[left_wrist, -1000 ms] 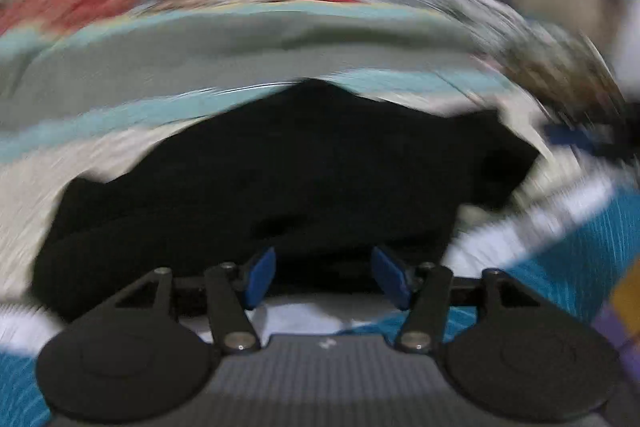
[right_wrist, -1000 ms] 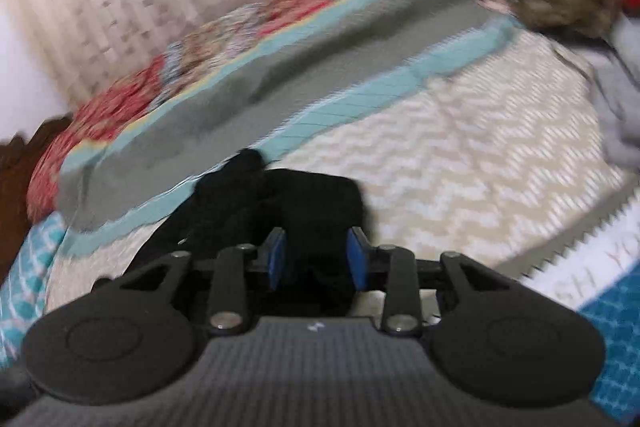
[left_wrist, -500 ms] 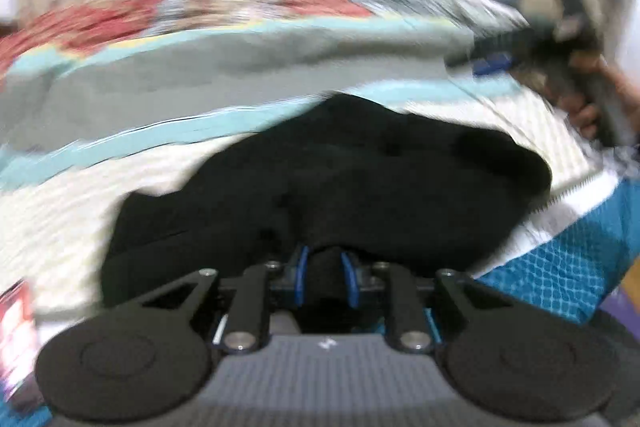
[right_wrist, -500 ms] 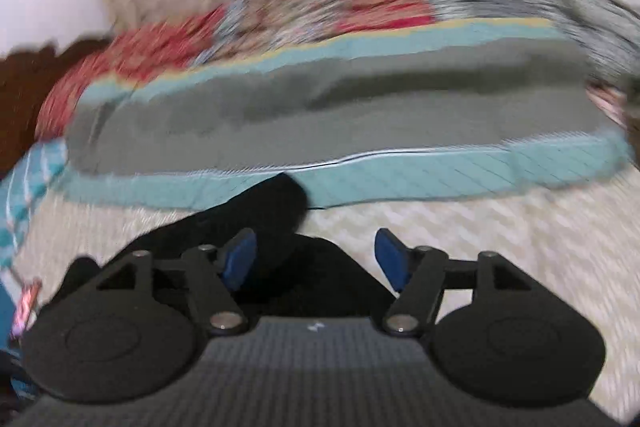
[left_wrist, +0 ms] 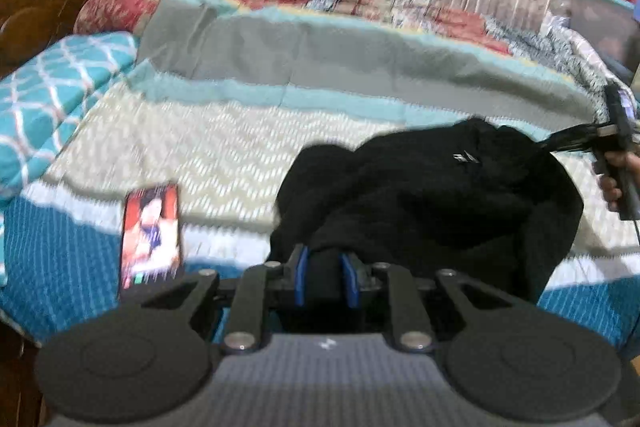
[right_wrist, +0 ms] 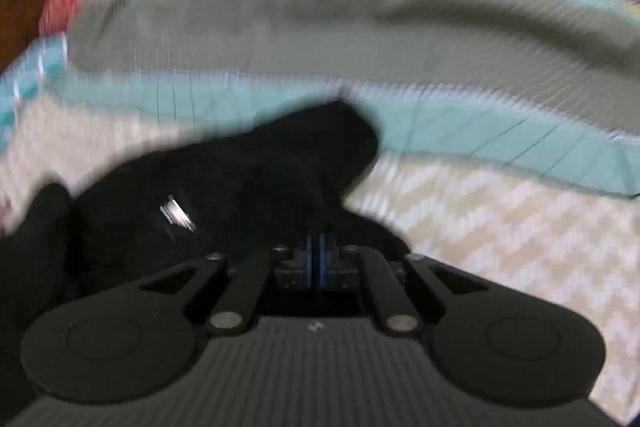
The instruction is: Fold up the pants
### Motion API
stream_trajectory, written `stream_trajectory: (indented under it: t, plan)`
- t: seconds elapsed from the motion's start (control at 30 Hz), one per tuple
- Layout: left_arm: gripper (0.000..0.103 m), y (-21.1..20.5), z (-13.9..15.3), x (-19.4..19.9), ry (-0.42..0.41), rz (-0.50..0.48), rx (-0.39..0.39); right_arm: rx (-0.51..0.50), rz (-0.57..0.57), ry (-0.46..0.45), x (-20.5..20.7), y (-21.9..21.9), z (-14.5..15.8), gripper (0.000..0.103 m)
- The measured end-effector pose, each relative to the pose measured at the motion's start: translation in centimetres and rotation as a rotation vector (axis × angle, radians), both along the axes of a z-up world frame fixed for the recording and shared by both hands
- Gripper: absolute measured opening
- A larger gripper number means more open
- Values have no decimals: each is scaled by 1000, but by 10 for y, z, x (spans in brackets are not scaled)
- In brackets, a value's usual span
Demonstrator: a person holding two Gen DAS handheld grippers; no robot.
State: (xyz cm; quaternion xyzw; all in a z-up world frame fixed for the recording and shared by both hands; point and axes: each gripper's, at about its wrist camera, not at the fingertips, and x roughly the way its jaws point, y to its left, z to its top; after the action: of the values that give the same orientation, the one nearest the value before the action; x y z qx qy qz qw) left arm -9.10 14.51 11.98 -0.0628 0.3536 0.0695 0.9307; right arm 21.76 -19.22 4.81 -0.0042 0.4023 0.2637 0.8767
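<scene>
1. the bunched black fabric pants (left_wrist: 432,199) lie on the cream zigzag-patterned bedspread (left_wrist: 192,147).
2. left gripper (left_wrist: 325,281) pinches a near fold of them.
3. right gripper (right_wrist: 320,259), jaws pressed together, nips the far edge.
4. a lit phone (left_wrist: 151,235) lies beside them.

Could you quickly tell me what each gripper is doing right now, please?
Left gripper: closed on a fold of the black pants.
Right gripper: closed, pinching the pants' edge.
</scene>
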Motion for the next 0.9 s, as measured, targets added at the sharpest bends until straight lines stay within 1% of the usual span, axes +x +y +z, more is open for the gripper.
stream_trajectory:
  t: [0.07, 0.13, 0.2, 0.23, 0.3, 0.37, 0.43, 0.47, 0.5, 0.53, 0.6, 0.63, 0.7, 0.77, 0.83, 0.9]
  plan:
    - [17, 4, 13, 4, -46, 4, -27, 80, -118, -83, -3, -36, 33, 6]
    - [17, 10, 28, 7, -98, 8, -71, 182, -276, -168, -10, -92, 68, 6]
    - [17, 8, 27, 2, -121, 4, -88, 261, -420, -209, -22, -147, 85, 6]
    - [17, 7, 27, 1, -123, -1, -88, 282, -486, -222, -31, -173, 89, 6]
    - [18, 5, 17, -2, -100, -20, -92, 311, -599, -237, -56, -221, 89, 6]
    - [18, 2, 1, -3, -49, -39, -108, 395, -677, -234, -86, -263, 79, 6]
    - [18, -5, -20, -3, 30, -56, -118, 501, -738, -200, -118, -298, 58, 6]
    - [18, -8, -29, -1, 61, -56, -115, 511, -759, -171, -129, -306, 46, 7]
    - [18, -11, -38, 0, 101, -55, -111, 492, -784, -133, -140, -311, 31, 10]
    - [18, -12, -48, 1, 139, -50, -110, 445, -829, -88, -152, -316, 17, 11]
    - [18, -12, -57, -1, 164, -36, -114, 383, -892, -48, -172, -322, 3, 11]
    - [18, -12, -57, -2, 161, -34, -120, 381, -914, -54, -182, -326, 1, 12]
    - [18, -11, -56, -5, 150, -36, -132, 390, -944, -99, -205, -330, 7, 12]
    - [18, -13, -53, -6, 148, -41, -129, 362, -920, -141, -212, -326, 19, 12]
    - [18, -13, -52, -6, 152, -43, -122, 282, -849, -169, -207, -313, 33, 14]
    - [18, -12, -53, -6, 150, -41, -123, 175, -760, -185, -190, -287, 44, 24]
